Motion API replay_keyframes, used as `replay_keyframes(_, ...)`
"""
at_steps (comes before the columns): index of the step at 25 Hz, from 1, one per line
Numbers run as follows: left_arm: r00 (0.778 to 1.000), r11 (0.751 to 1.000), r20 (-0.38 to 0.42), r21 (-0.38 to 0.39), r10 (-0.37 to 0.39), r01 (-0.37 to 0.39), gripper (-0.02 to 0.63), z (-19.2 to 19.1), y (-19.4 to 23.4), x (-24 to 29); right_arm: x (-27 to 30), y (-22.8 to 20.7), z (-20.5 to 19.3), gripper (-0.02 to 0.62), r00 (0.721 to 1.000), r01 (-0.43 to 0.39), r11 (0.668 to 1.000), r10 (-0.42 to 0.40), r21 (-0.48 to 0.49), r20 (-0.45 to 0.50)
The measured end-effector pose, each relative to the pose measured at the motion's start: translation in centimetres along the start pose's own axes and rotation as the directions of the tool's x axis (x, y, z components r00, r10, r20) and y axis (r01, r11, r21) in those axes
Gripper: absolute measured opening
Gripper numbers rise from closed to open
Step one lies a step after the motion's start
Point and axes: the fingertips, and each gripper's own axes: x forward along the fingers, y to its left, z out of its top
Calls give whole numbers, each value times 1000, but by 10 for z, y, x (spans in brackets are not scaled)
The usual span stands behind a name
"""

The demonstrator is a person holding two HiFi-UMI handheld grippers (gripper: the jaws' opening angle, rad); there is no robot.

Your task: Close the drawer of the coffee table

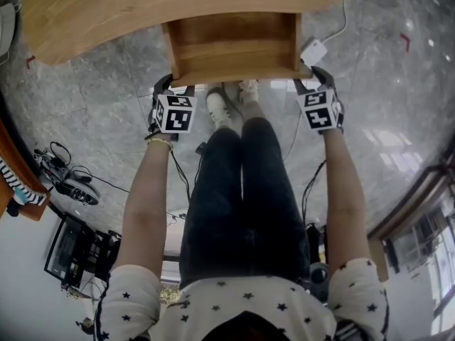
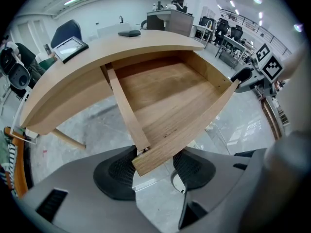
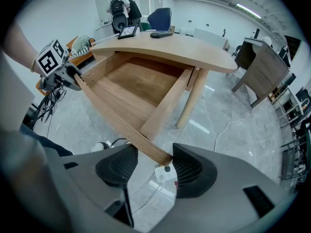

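The big light-brown wooden coffee table with the curved top (image 1: 106, 13) fills the top of the head view. Its open wooden drawer (image 1: 234, 48) sticks out from under it in the top middle of the frame, and it looks empty inside. The left gripper (image 2: 154, 171) has its jaws apart, with the drawer's front left corner sitting between them. The right gripper (image 3: 151, 168) also has its jaws apart, with the front right corner between them. I can't see either one squeezing the wood. I think the step now is the push. To do it well, both sides should push together, straight in and level, at the same speed, so the drawer does not twist and get stuck. It is best to go slowly near the end, until the front sits flat against the table. A small white power strip (image 1: 313, 51) lies on the grey stone floor (image 1: 398, 119) just beside the right corner. Counting up: one table, one drawer, two grippers, one power strip.
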Motion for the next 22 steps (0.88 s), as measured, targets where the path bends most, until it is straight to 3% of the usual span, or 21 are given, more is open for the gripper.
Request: replay_keyframes(22, 999, 1000, 20, -4, 26, -26, 242, 25, 17, 5, 7, -16, 25, 236, 1000, -3, 1000, 3, 3, 25)
